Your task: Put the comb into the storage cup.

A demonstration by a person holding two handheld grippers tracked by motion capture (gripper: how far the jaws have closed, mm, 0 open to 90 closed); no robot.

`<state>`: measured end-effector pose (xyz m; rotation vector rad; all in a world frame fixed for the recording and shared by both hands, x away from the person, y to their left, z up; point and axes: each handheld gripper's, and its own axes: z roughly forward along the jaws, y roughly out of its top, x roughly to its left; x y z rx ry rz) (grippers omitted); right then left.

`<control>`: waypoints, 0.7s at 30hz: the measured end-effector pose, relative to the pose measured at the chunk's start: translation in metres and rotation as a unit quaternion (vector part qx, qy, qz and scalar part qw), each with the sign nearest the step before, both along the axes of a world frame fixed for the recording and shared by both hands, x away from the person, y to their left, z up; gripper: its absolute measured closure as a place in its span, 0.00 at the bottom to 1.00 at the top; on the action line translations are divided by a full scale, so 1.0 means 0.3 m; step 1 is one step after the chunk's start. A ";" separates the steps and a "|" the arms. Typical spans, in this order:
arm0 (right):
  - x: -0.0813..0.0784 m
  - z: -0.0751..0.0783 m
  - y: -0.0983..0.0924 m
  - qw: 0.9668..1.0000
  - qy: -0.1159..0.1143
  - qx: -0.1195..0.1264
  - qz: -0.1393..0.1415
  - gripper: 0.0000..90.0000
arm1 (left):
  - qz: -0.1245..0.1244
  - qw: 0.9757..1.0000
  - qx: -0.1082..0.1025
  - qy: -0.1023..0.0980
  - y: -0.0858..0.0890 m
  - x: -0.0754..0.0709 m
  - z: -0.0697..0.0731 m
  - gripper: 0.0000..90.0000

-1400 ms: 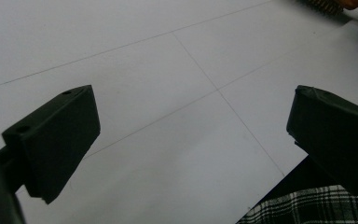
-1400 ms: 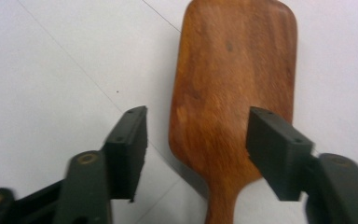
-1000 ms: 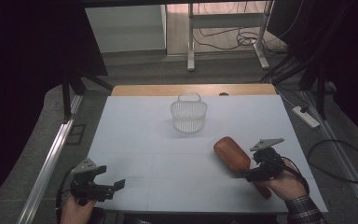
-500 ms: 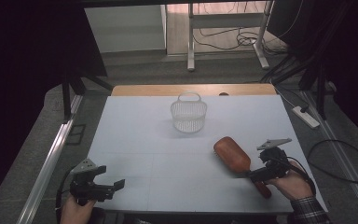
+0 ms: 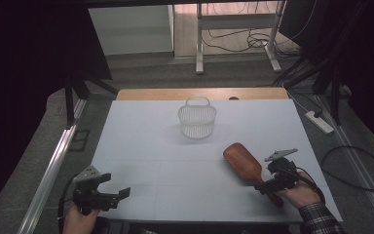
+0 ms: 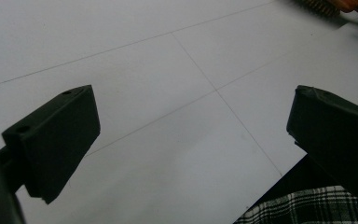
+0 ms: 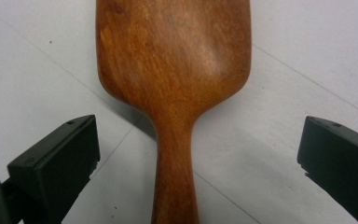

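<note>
Right gripper [image 5: 269, 184] is sinking toward the table [image 5: 151, 146], its jaws having just been spreading wide and now straddling the hairbrush [image 7: 175, 79] handle untouched; the brush is lying bristles-down, so a grasp seems imminent.

The high view is dim and grainy: the pale surface [image 5: 175, 170] is evenly lit from above, the room around it sinks into black. The wire basket [image 5: 197, 119] casts only a faint shadow. Both gripper views are sharper, though the near jaws blur softly.
</note>
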<state>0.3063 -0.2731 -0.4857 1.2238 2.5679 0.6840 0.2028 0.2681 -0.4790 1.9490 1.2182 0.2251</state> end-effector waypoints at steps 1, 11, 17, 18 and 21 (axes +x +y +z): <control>0.000 0.000 0.000 1.000 0.000 0.000 0.000 0.00 | 0.000 1.000 0.000 0.000 0.000 0.000 0.000 0.03; 0.000 -0.034 0.012 1.000 0.022 -0.020 0.003 0.00 | -0.001 1.000 -0.002 0.001 0.001 0.000 -0.001 0.03; 0.002 -0.039 0.019 0.999 0.041 -0.032 0.000 0.01 | 0.000 1.000 -0.003 0.001 0.002 0.001 -0.001 0.03; 0.002 -0.040 0.022 0.999 0.039 -0.036 0.000 0.04 | 0.000 1.000 -0.002 0.001 0.002 0.001 -0.001 0.03; 0.000 -0.033 0.024 0.999 0.031 -0.033 0.003 0.19 | 0.000 1.000 -0.002 0.002 0.001 0.001 -0.001 0.03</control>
